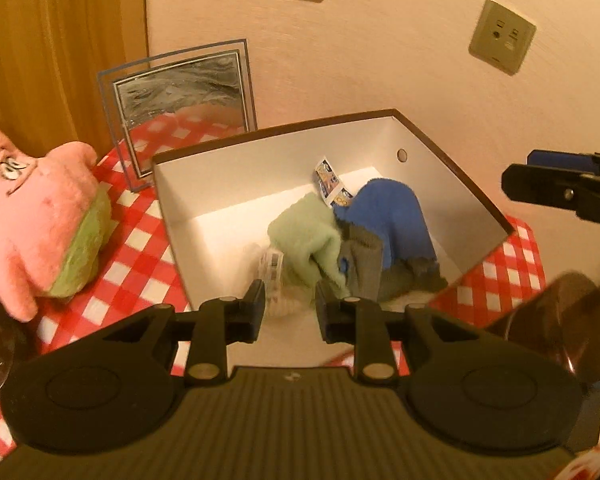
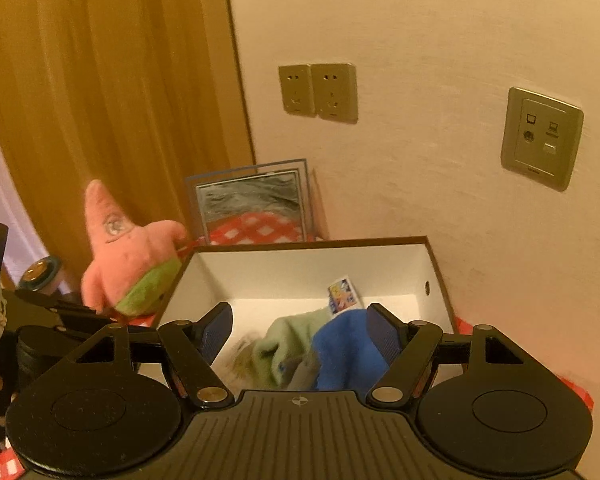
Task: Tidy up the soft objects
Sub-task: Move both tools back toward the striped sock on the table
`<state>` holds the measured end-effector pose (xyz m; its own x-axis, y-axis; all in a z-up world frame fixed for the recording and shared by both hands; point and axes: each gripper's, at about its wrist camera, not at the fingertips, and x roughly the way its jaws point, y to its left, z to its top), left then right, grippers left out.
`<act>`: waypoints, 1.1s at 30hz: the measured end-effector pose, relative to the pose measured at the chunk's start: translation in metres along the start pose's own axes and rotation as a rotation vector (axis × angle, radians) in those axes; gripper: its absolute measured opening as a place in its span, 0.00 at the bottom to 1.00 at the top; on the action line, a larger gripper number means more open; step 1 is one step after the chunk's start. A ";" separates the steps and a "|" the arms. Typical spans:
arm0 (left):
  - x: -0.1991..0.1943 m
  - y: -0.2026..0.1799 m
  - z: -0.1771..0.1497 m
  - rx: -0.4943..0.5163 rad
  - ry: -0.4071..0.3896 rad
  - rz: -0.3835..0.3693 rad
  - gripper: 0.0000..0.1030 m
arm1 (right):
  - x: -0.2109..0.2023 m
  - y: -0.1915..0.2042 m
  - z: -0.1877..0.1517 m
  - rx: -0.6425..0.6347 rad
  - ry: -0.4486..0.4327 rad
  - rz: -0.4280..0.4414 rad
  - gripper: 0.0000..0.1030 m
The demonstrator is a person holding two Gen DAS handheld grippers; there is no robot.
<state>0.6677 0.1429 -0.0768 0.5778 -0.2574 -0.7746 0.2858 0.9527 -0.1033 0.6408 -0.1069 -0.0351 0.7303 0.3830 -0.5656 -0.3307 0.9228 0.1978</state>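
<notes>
In the left wrist view, a white box [image 1: 228, 200] with a dark brown rim sits at the centre of the frame on a red and white checked tablecloth [image 1: 132, 256]. Inside it lie a pale green cloth [image 1: 312, 236], touching a blue cloth [image 1: 388, 216] to its right, with a small printed card [image 1: 330, 184] behind them. The left gripper [image 1: 290, 304] fills the bottom of the frame, its jaws parted with nothing between them. A pink star plush [image 1: 32, 216] with a green base stands at the left edge, outside the box. The right gripper [image 2: 300, 332] is spread wide and grasps nothing, hovering over the box in the right wrist view. A framed picture [image 1: 180, 88] leans on the wall at upper left
</notes>
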 end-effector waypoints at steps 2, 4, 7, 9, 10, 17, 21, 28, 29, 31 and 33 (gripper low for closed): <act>-0.014 0.000 -0.008 0.003 -0.013 0.000 0.23 | -0.012 0.004 -0.005 -0.002 -0.009 0.012 0.71; -0.027 -0.001 -0.015 0.002 -0.023 -0.008 0.24 | -0.025 0.008 -0.010 -0.005 -0.021 0.023 0.71; -0.052 -0.002 -0.026 -0.008 -0.049 -0.023 0.27 | -0.048 0.017 -0.018 -0.006 -0.045 0.043 0.71; -0.067 -0.005 -0.033 -0.012 -0.062 -0.021 0.27 | -0.063 0.023 -0.025 -0.007 -0.057 0.056 0.71; -0.075 -0.006 -0.038 -0.012 -0.065 -0.014 0.27 | -0.070 0.025 -0.028 -0.006 -0.064 0.061 0.71; -0.125 -0.020 -0.079 -0.021 -0.069 0.036 0.27 | -0.116 0.032 -0.059 0.028 -0.076 0.097 0.71; -0.150 -0.026 -0.107 -0.039 -0.077 0.054 0.27 | -0.140 0.039 -0.080 0.037 -0.071 0.103 0.71; -0.184 -0.041 -0.153 -0.066 -0.065 0.083 0.28 | -0.172 0.054 -0.115 0.060 -0.050 0.110 0.71; -0.188 -0.043 -0.159 -0.071 -0.062 0.089 0.28 | -0.176 0.056 -0.121 0.066 -0.044 0.115 0.71; -0.195 -0.047 -0.171 -0.077 -0.052 0.098 0.28 | -0.184 0.058 -0.132 0.075 -0.037 0.125 0.71; -0.201 -0.052 -0.181 -0.087 -0.043 0.110 0.28 | -0.190 0.061 -0.141 0.080 -0.026 0.130 0.71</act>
<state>0.3980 0.1740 -0.0290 0.6347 -0.1559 -0.7569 0.1533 0.9854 -0.0744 0.3978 -0.1292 -0.0282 0.6999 0.4994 -0.5106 -0.3758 0.8654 0.3314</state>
